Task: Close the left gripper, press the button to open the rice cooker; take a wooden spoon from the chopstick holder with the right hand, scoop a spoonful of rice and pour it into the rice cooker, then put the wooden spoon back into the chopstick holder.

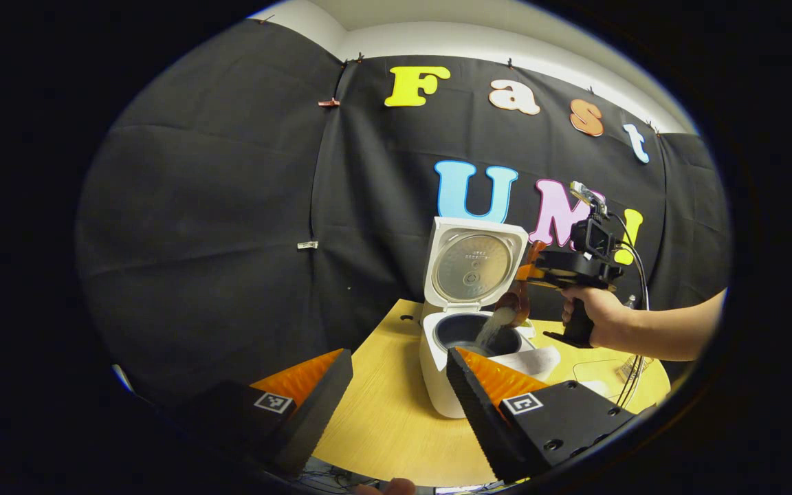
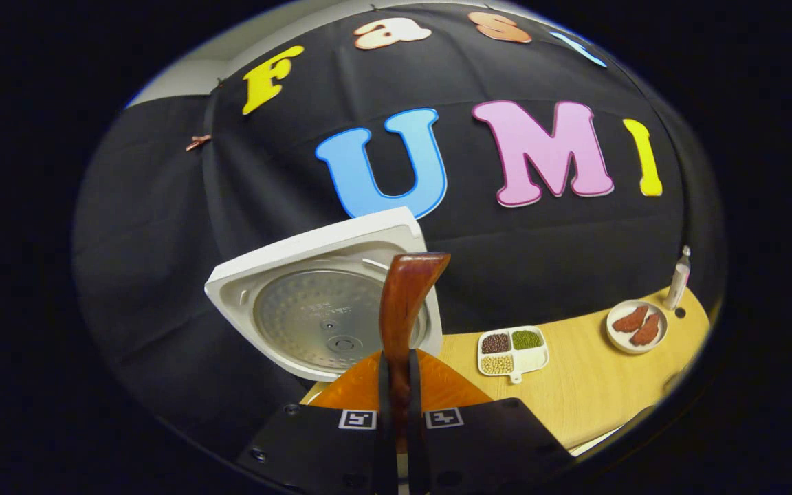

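Nearest you, in the right gripper view, the fingers (image 2: 383, 412) of your right gripper (image 2: 396, 426) are clamped on the wooden spoon (image 2: 403, 302), whose handle rises between them toward the raised lid (image 2: 300, 275) of the rice cooker. In the left gripper view, your left gripper (image 1: 399, 392) has its fingers (image 1: 324, 399) well apart, holding nothing, just in front of the rice cooker (image 1: 441, 385).

The rice cooker stands open on the desk (image 1: 382, 419), its lid tipped up behind the inner pot (image 1: 461, 328). Seen from the left gripper view, the spoon's bowl hangs tilted over the pot's rim, and a pale stream of rice (image 1: 492, 326) falls from it into the pot. Your hand (image 1: 592, 313) holds the right gripper above and beside the cooker.

So you are, by my reading, in the pouring step: button pressed, spoon fetched, rice scooped, and now emptying. The next move calls for letting the spoon drain fully, then levelling it and carrying it away from the cooker to the chopstick holder, which I cannot place from here. Keep the grip firm until the handle is seated.

Beyond the cooker, on the desk, sit a divided dish of beans (image 2: 513, 350), a small plate (image 2: 636, 326) with reddish pieces, and a small bottle (image 2: 679, 278) farthest from it.
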### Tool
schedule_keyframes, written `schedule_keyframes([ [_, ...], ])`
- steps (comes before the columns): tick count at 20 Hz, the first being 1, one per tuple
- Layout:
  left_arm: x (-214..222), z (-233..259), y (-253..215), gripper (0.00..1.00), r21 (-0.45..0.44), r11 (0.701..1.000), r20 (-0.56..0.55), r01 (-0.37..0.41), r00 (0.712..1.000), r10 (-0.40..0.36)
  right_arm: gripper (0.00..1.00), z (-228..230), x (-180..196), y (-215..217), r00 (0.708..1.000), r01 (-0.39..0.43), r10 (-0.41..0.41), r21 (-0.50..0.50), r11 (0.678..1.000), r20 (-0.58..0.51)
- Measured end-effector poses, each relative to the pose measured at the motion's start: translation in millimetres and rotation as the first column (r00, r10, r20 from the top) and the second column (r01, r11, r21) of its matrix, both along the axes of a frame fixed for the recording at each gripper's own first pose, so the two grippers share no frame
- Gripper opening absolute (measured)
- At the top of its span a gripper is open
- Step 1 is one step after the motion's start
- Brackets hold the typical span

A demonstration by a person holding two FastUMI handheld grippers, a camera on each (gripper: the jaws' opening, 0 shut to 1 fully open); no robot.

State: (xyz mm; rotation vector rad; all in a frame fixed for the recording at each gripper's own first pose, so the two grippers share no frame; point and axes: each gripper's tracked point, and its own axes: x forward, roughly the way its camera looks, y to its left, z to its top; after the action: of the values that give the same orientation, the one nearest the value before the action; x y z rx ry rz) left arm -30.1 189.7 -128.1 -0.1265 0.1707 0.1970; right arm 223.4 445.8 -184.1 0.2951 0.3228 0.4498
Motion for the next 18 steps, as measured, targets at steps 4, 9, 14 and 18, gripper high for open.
schedule_keyframes([
  [4, 0, -3, 0, 0.95, -0.002, 1.0, -0.004, -0.003, 1.0, 0.003, 0.11, 18, -10, 19, 0.983, -0.091, 0.113, -0.15, 0.984, 0.145],
  [9, -9, -7, -1, 0.95, -0.018, 1.0, 0.0, -0.007, 1.0, 0.007, 0.11, 47, -36, 48, 0.892, -0.167, 0.304, -0.38, 0.91, 0.334],
  [14, -11, -8, -4, 0.95, -0.019, 1.0, 0.002, -0.012, 1.0, 0.012, 0.11, 59, -64, 67, 0.787, -0.191, 0.447, -0.521, 0.832, 0.425],
  [18, -19, -12, -5, 0.95, -0.017, 1.0, 0.0, -0.017, 1.0, 0.017, 0.11, 55, -73, 70, 0.784, -0.218, 0.467, -0.522, 0.824, 0.409],
])
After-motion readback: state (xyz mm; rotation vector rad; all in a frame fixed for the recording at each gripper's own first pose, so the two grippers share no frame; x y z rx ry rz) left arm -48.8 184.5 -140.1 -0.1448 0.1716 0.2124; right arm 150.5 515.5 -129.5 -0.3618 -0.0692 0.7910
